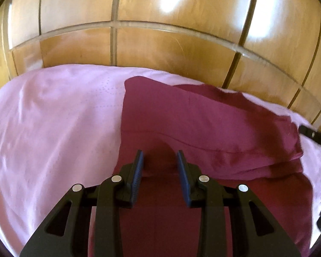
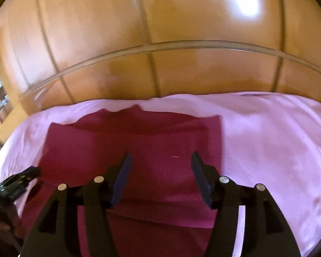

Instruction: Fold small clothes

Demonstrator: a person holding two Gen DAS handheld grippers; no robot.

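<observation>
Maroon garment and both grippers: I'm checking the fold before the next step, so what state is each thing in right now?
Maroon garment: partly folded, lying on the sheet, held by neither gripper.
Pink sheet: spread over the bed, lightly wrinkled.
Left gripper: jaws apart above the garment, nothing between the pads.
Right gripper: jaws wide apart above the garment, gripping nothing.
Wooden panels: closed behind the bed.
</observation>
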